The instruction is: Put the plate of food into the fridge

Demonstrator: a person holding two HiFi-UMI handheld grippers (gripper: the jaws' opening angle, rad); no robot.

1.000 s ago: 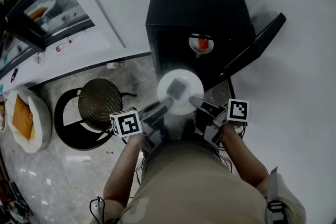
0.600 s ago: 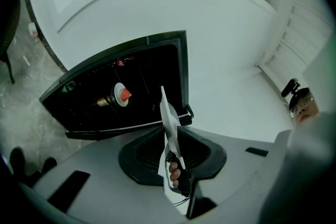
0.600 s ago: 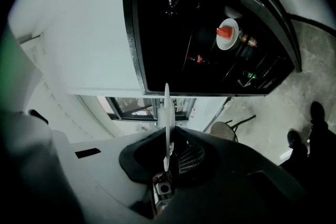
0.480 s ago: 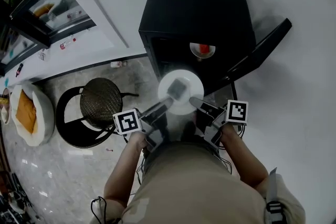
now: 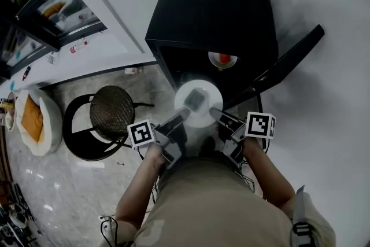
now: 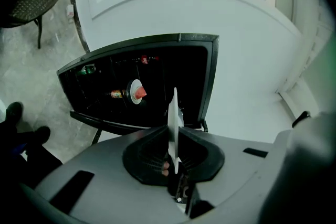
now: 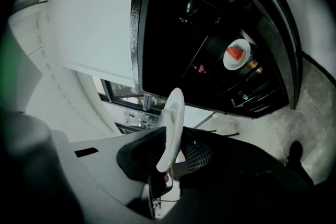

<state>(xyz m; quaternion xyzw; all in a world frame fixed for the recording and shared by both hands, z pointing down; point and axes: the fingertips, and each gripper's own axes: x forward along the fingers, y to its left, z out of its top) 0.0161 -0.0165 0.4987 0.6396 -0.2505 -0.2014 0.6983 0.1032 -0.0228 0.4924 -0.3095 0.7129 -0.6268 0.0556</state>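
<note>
Stool: a black stool point(image 5: 110, 113) with a round woven seat is standing on the pale stone floor point(image 5: 69, 182) at the left, well apart from the fridge.
Left gripper: the left gripper point(image 5: 184, 114) is reaching forward from the person's left hand. Its jaws are closing on the plate's left rim, which is sitting edge-on between the pads.
Plate of food: the white plate point(image 5: 215, 94) is hanging level between the two grippers, just in front of the open fridge and not yet inside it. A grey piece of food point(image 5: 195, 99) is lying on it.
Right gripper: the right gripper point(image 5: 215, 113) is clamping the plate's right rim, its pads pressing on both faces.
Fridge: the small black fridge point(image 5: 214, 8) is standing against the white wall, with its door point(image 5: 289, 61) hanging open to the right.
Inside the fridge: a smaller dish point(image 5: 222, 58) carrying something red is sitting in the dark interior, beyond the held plate.
</note>
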